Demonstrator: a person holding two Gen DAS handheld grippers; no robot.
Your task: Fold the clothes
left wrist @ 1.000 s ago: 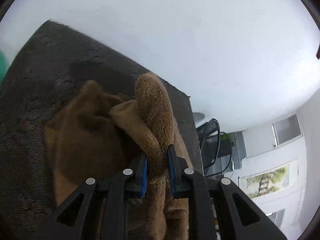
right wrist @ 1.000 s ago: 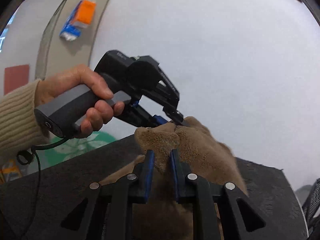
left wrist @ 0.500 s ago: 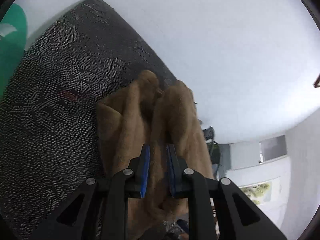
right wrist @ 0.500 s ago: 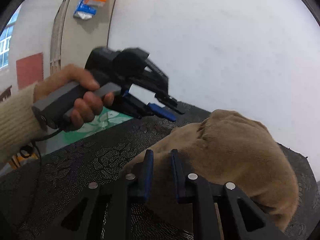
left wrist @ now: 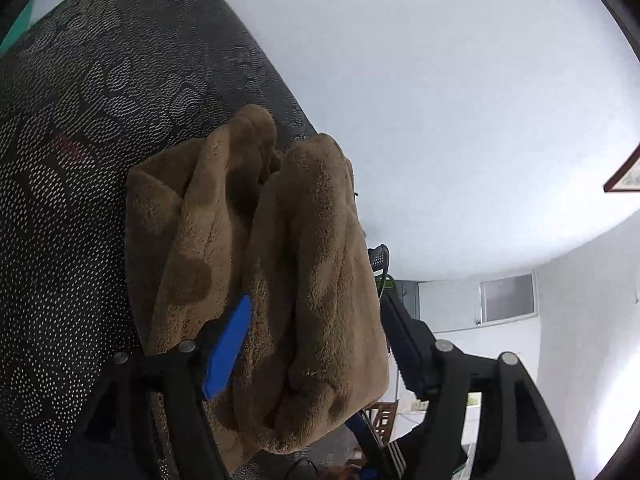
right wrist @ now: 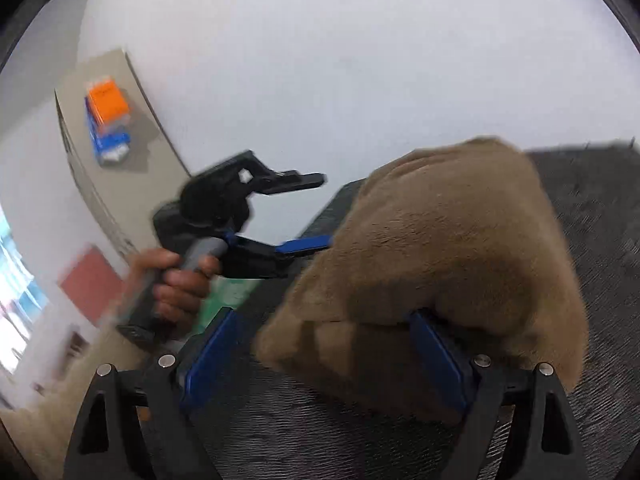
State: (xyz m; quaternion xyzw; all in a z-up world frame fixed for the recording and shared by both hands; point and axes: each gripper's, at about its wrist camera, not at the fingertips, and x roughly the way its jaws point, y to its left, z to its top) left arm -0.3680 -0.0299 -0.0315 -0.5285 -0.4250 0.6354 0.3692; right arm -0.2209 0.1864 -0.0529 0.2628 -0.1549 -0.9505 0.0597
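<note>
A brown fleece garment (left wrist: pixel 280 248) lies in a bunched heap on the dark patterned tablecloth (left wrist: pixel 80 160), near the table's far edge. My left gripper (left wrist: pixel 316 344) straddles its near end with the jaws opening; the blue pad (left wrist: pixel 228 344) lies beside the fleece without clamping it. In the right wrist view the same garment (right wrist: pixel 448 240) sits between the spread fingers of my right gripper (right wrist: pixel 324 360), whose jaws are also opening. A fold drapes over the right-hand pad (right wrist: pixel 436 356). The left gripper (right wrist: pixel 320 210) shows there too, held by a hand (right wrist: pixel 180 280), with its fingers apart at the fleece's edge.
The tablecloth (right wrist: pixel 600 240) ends just behind the garment, in front of a plain white wall. A beige board carries an orange and blue box (right wrist: pixel 108 120). A red panel (right wrist: pixel 92 280) and a window lie at the left. A cable and a chair back (left wrist: pixel 380 256) stand beyond the table's edge.
Both grippers were shut on the fleece and held it up; their jaws have now spread and the fleece has dropped into a heap on the cloth. The left gripper has sunk.
</note>
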